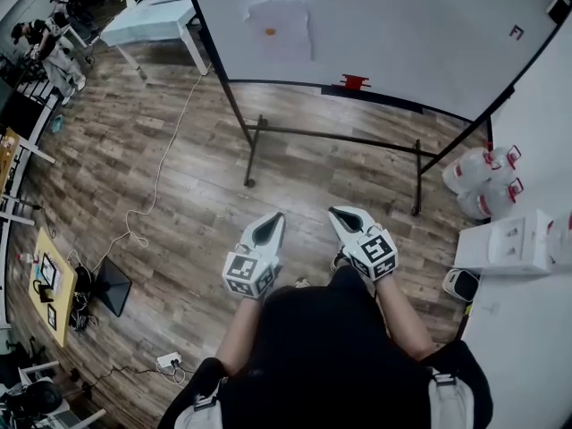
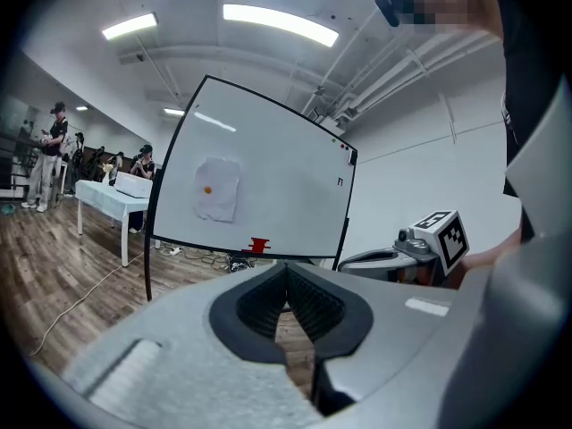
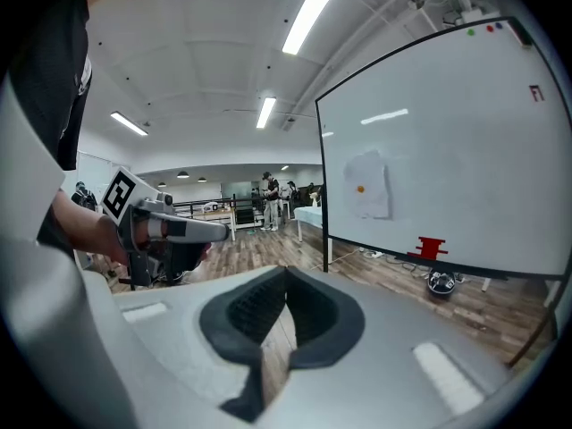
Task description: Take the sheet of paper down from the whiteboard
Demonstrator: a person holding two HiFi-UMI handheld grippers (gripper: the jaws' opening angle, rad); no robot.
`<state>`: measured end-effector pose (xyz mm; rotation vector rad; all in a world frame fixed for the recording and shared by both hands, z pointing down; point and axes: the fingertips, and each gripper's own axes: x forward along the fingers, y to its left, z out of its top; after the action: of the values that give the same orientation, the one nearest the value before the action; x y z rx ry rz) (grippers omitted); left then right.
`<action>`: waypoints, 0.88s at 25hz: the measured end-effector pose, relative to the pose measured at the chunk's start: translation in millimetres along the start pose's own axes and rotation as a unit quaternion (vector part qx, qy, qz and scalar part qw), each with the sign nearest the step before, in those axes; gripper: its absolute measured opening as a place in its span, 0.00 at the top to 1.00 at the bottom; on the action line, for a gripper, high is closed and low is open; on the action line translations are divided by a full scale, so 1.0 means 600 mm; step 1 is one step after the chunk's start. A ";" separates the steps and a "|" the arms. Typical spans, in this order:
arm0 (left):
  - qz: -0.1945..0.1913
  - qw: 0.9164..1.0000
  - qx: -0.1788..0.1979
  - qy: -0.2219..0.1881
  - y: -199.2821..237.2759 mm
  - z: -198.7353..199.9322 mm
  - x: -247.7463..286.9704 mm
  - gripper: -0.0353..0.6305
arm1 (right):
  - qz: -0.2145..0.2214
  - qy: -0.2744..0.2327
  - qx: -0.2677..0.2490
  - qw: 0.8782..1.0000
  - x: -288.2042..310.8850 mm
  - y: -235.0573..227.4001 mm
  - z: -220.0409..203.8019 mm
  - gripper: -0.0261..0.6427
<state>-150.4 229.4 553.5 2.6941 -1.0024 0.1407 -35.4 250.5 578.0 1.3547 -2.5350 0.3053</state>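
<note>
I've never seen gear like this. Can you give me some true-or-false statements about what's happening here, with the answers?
1. The sheet of paper hangs on the whiteboard. True.
2. A green magnet pins it up. False: the magnet is orange.
3. The left gripper and right gripper are both shut with nothing between their jaws. True.
4. The left gripper touches the paper. False: it is held well short of the board, over the floor.
5. A red object sits at the board's bottom ledge. True.
</note>
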 end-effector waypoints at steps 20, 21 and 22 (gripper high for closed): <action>0.059 0.998 -0.005 -0.015 0.054 0.065 0.145 0.93 | 0.070 0.009 -0.026 0.997 0.117 -0.155 0.054 0.96; 0.063 0.998 -0.005 -0.014 0.058 0.070 0.152 0.93 | 0.072 0.010 -0.026 0.997 0.122 -0.166 0.056 0.96; 0.069 0.998 -0.007 -0.013 0.061 0.075 0.158 0.93 | 0.074 0.010 -0.025 0.997 0.127 -0.177 0.059 0.96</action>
<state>-102.7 130.7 534.9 2.6212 -1.1919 0.1245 8.1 122.5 575.6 1.1423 -2.6127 0.2787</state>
